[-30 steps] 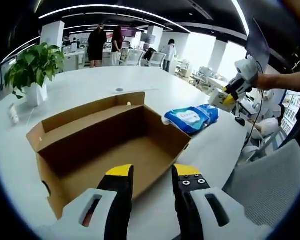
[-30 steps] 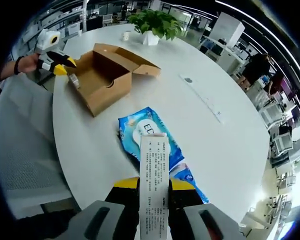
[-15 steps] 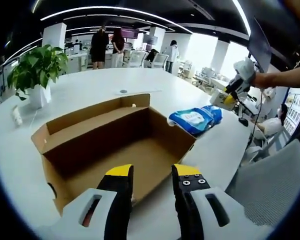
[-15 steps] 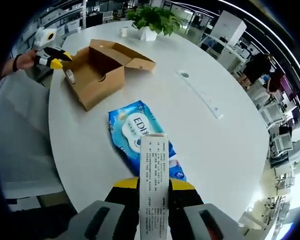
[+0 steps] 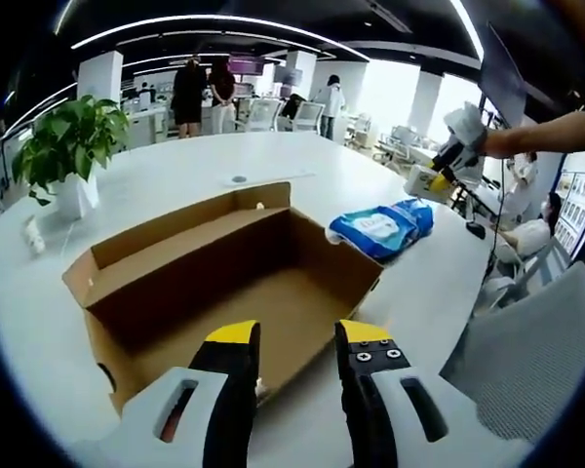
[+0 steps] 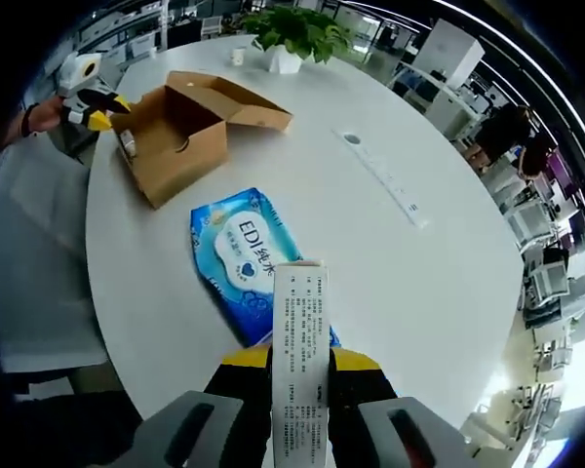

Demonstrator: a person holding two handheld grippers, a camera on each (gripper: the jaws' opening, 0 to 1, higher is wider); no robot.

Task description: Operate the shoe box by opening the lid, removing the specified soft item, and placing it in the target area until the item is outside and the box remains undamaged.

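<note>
The brown cardboard shoe box (image 5: pixel 224 283) stands open on the white table, its inside bare; it also lies far left in the right gripper view (image 6: pixel 180 132). My left gripper (image 5: pixel 292 341) hovers at the box's near edge, open, and shows as the yellow-tipped left gripper (image 6: pixel 96 97) beside the box. A soft blue wipes pack (image 5: pixel 380 226) lies flat on the table outside the box, just beyond my right jaws (image 6: pixel 242 255). My right gripper (image 6: pixel 300 359) is shut on a slim white printed carton (image 6: pixel 300 312), held above the table by the right gripper (image 5: pixel 439 177).
A potted plant (image 5: pixel 63 136) and a small white bottle (image 5: pixel 29 234) stand at the table's far left. A long white strip (image 6: pixel 385 180) lies across the table's middle. A grey chair (image 5: pixel 536 361) is near the edge. People stand far behind.
The right gripper has moved with the carton, so the wipes pack and box now sit further left in its view. The left gripper and box are almost unmoved.
</note>
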